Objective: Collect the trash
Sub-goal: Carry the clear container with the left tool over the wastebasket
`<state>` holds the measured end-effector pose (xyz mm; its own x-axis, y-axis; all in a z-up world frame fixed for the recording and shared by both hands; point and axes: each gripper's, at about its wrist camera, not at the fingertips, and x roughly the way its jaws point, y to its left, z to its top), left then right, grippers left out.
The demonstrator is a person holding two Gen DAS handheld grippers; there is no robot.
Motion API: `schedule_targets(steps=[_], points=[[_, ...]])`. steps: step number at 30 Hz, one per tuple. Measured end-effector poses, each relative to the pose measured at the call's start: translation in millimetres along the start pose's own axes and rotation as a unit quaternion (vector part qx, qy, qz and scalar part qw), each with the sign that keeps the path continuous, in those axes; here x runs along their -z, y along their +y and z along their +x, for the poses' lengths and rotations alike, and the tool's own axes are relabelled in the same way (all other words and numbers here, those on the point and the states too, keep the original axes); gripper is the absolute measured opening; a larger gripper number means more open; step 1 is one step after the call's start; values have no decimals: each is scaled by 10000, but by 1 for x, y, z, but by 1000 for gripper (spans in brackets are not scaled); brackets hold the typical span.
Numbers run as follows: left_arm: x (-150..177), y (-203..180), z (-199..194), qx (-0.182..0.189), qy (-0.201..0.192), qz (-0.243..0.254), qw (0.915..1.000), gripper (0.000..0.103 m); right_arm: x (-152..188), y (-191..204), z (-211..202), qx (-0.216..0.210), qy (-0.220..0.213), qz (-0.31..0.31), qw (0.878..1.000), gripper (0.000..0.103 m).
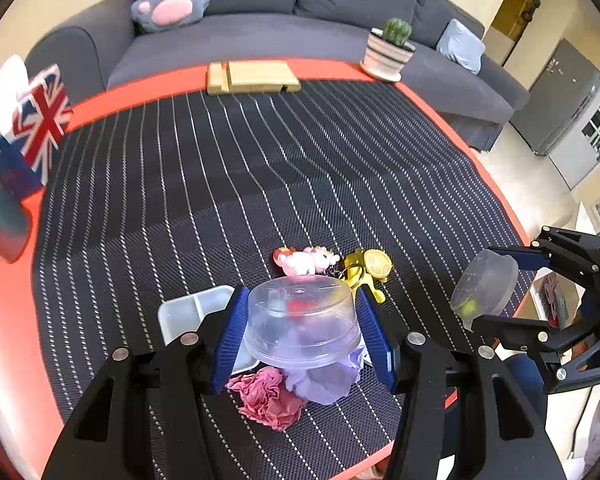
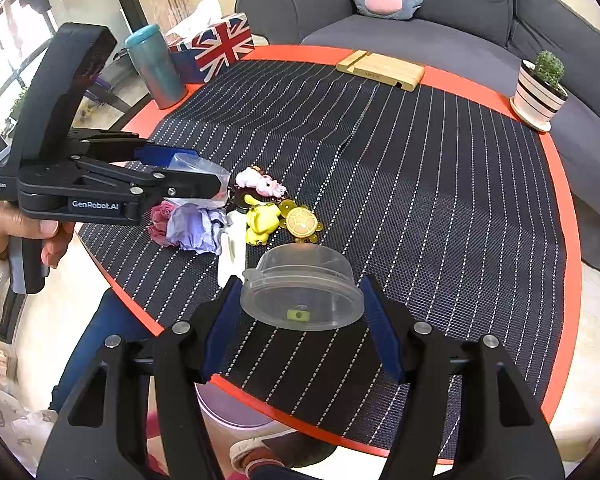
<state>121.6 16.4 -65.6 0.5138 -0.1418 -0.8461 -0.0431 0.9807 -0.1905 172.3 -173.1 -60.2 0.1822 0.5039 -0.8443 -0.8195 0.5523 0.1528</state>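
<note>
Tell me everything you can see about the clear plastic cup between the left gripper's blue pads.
The clear plastic cup is a round, shallow, see-through tub, turned upside down with its flat base up and its flared rim below. The left gripper has it between its blue pads, which meet its sides. It sits over crumpled purple paper, beside crumpled pink paper and a white divided tray.

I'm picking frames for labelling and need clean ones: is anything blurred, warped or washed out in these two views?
Left wrist view: the teal tumbler at the edge is smeared, the sofa bows with fisheye warp, corners are black. Right wrist view: sharp in the centre, the window behind is washed out, and the clear plastic cup shows soft glare.
</note>
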Motion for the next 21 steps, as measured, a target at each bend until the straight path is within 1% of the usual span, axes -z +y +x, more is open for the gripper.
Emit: schedule_targets(steps=[5,8,11,16,21], points=[[6,-5,-24,-101,-327,212,9992,53,4,7,-11,54,-159,5,9999,60],[15,-9,-43,-175,-562,366,9976,54,6,13,-20,54,-272,5,9996,60],[24,-13,-58,-214,-711,471,9961,54,10,21,-30,57,-379,-33,9993,60],[41,-22,-76,-183,-915,654,9935,54,20,36,-42,1,-488,-106,9988,60],[60,-29,-86,-166,-1008,778,9917,54,34,54,-51,-83,-543,-187,9983,60]])
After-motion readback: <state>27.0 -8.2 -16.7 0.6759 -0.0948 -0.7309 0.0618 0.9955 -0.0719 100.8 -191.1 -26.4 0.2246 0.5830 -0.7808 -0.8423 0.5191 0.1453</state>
